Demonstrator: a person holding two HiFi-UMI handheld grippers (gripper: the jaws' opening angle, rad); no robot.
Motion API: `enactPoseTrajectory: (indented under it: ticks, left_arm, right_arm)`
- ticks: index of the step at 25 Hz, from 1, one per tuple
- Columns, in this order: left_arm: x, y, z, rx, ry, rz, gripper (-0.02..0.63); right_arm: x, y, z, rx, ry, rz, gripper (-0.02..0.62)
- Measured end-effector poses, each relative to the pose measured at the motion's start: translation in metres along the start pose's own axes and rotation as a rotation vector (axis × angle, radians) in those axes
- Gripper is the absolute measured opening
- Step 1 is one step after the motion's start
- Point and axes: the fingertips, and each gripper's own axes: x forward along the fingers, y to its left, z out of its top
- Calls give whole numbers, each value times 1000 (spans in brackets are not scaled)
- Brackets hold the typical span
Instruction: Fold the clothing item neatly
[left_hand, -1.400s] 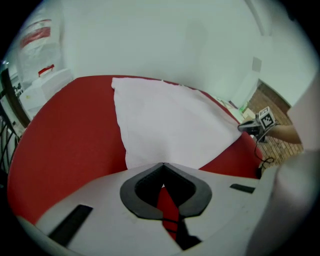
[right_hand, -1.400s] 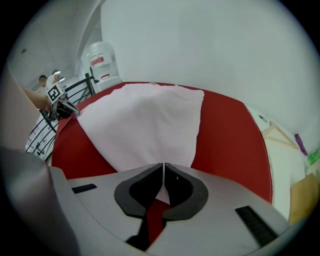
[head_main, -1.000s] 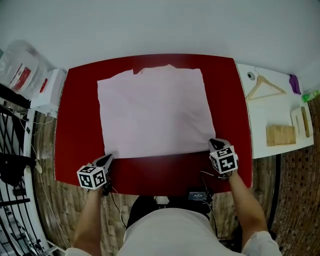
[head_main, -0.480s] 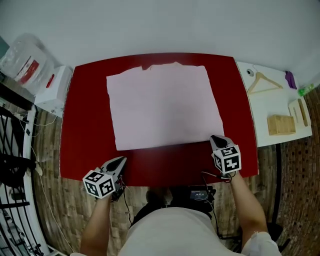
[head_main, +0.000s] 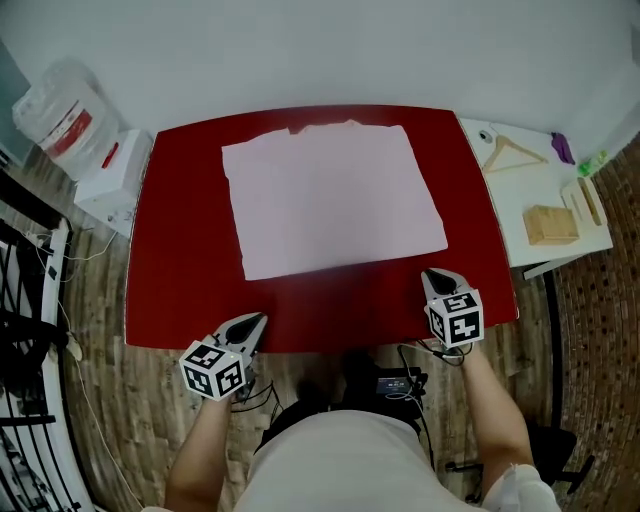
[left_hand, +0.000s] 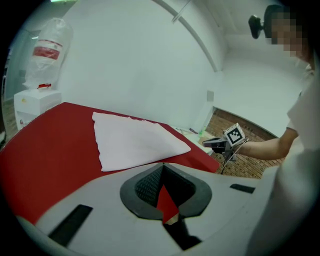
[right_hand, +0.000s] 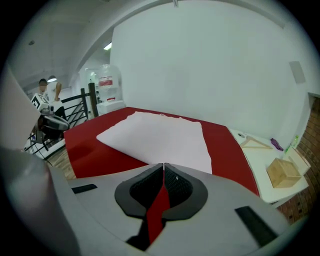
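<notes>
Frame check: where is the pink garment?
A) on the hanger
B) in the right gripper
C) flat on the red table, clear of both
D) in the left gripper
C: the pink garment lies flat on the red table; left gripper and right gripper are shut, empty, short of its near edge.

Pale pink garment (head_main: 333, 197) folded flat, rectangular, on red table (head_main: 180, 250).

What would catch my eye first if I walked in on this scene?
Most striking is the pale pink garment, lying flat as a tidy rectangle in the middle of the bright red table. Next come the two hand-held tools at the table's near edge: the left tool and the right tool, both shut and holding nothing.
</notes>
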Motion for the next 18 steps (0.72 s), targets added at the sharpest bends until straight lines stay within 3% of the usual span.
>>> enactPoseTrajectory:
  ticks: [11,18]
  left_arm:
    - [-29,-42,-1,89,-48,-114,5]
    - [-53,-66,-10,92,-35,-175,5]
  right_arm:
    - [-54,35,-12,19,-46,-57,18]
    - [-86,56,-19,47,-60,-85,17]
